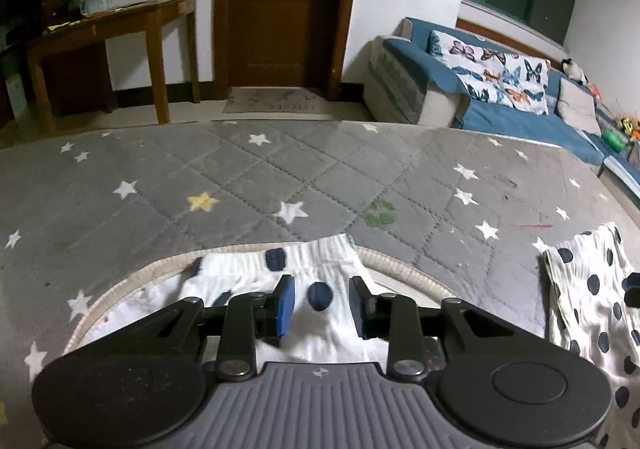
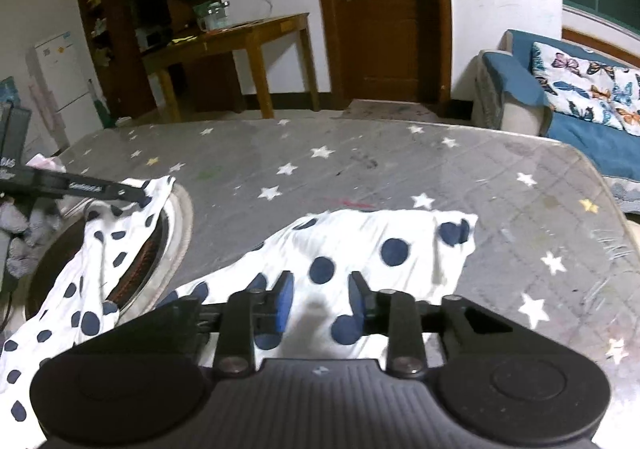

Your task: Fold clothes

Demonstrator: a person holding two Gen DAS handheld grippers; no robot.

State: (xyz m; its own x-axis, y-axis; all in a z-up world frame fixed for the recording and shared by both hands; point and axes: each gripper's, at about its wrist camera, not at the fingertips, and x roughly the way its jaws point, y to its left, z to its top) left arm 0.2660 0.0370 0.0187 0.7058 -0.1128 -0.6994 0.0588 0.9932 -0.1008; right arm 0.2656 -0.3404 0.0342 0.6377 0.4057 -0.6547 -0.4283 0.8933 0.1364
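Observation:
A white garment with dark blue polka dots (image 2: 376,249) lies spread on the grey star-patterned quilted mat (image 2: 360,161). One end of it (image 1: 304,265) hangs over the rim of a round basket (image 1: 404,269). My left gripper (image 1: 322,301) is open, its blue pads on either side of this end, just above the cloth. My right gripper (image 2: 320,301) is open just above the other end of the garment, which lies flat on the mat. The left gripper's arm (image 2: 72,187) shows at the left of the right wrist view, over the basket (image 2: 176,225).
The mat's far edge meets tiled floor. Beyond stand a wooden table (image 1: 120,25), a wooden door (image 1: 280,9) with a doormat (image 1: 276,101), and a blue sofa (image 1: 500,89) with butterfly cushions at the right. A shelf and fridge (image 2: 64,77) stand at the far left.

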